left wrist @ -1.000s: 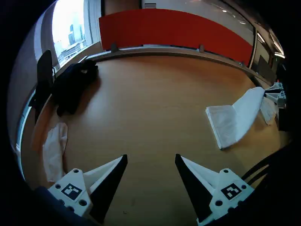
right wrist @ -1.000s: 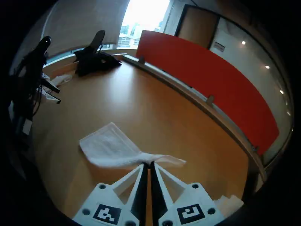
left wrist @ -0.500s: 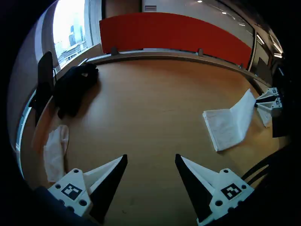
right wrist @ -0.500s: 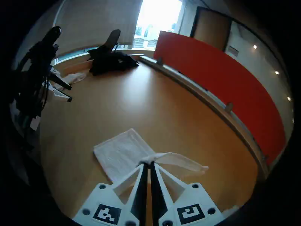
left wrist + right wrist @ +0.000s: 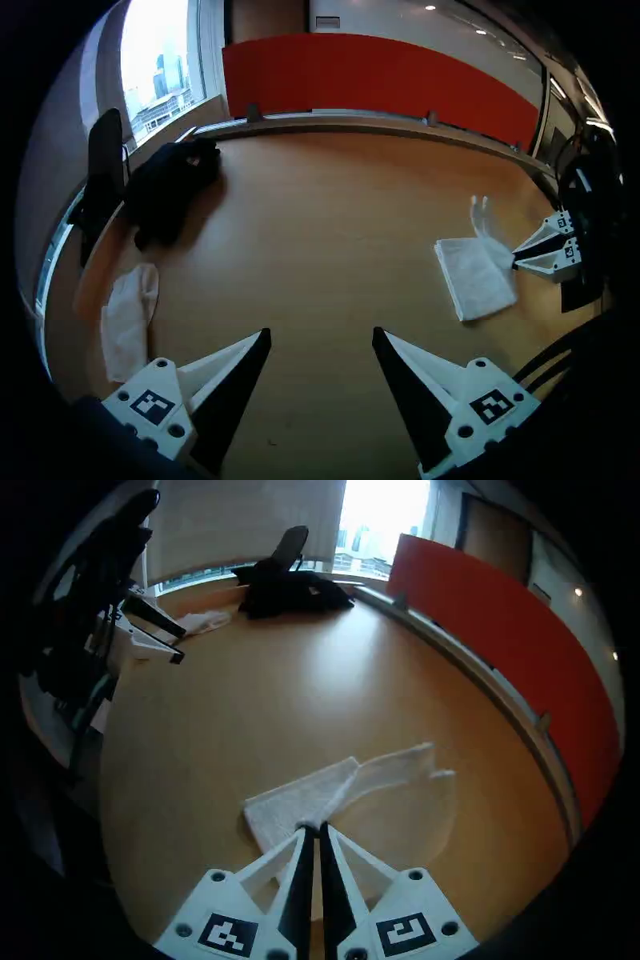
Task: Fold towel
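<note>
A white towel [image 5: 304, 802] lies partly folded on the wooden table [image 5: 240, 704]. My right gripper [image 5: 314, 830] is shut on one edge of it, and a loose flap [image 5: 400, 776] hangs lifted beyond the fingers. In the left gripper view the same towel [image 5: 474, 276] rests at the right, with the right gripper [image 5: 520, 252] pinching its raised edge. My left gripper [image 5: 320, 340] is open above bare table near the front, well left of the towel, with nothing between its fingers. The left gripper [image 5: 160, 636] also shows far off in the right gripper view.
A second white cloth [image 5: 128, 320] lies crumpled near the table's left edge. A black bag [image 5: 168, 188] sits at the back left beside a dark chair [image 5: 100, 160]. A red partition [image 5: 376, 76] runs along the table's far edge.
The right gripper has carried the towel's held edge back over the flat part and lower; the lifted flap has shrunk. The left gripper has stayed open and barely shifted.
</note>
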Demonstrator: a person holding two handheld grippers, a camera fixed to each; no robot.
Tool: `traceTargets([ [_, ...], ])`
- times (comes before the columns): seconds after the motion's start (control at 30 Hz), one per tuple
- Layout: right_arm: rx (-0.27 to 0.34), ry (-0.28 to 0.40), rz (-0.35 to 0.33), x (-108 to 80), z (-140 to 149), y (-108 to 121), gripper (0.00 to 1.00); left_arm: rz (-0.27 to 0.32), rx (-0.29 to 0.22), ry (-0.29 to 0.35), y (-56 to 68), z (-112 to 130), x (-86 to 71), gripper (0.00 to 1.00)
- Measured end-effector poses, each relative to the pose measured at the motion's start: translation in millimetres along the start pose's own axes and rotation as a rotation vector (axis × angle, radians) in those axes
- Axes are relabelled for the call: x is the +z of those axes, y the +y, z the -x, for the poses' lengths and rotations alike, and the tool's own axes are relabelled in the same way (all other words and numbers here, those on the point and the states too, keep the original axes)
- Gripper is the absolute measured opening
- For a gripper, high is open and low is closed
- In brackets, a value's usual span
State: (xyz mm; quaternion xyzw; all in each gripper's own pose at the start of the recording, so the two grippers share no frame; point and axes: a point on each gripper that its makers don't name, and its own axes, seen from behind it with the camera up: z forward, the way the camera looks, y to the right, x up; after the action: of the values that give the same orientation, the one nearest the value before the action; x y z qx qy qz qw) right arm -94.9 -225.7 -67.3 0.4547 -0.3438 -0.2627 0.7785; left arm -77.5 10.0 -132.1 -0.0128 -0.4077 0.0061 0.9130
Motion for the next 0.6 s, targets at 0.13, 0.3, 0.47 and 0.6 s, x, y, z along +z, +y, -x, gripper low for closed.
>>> traceTargets([
  [0.13, 0.007, -0.009, -0.012, 3.4, 2.0, -2.5, 0.05, -0.007, -0.008, -0.003, -3.4, 2.8, -1.5, 0.94],
  [0.3, 0.014, -0.014, -0.016, 6.4, 3.1, -2.7, 0.05, -0.008, -0.013, -0.009, -4.0, 6.1, -1.5, 0.94],
  [0.47, 0.025, -0.013, -0.018, 7.9, 2.2, -3.8, 0.08, -0.008, -0.010, -0.012, -3.5, 7.1, -1.4, 0.94],
  [0.6, 0.034, -0.012, -0.016, 7.5, 2.0, -4.2, 0.25, -0.009, -0.008, -0.012, -3.3, 6.5, -1.4, 0.94],
])
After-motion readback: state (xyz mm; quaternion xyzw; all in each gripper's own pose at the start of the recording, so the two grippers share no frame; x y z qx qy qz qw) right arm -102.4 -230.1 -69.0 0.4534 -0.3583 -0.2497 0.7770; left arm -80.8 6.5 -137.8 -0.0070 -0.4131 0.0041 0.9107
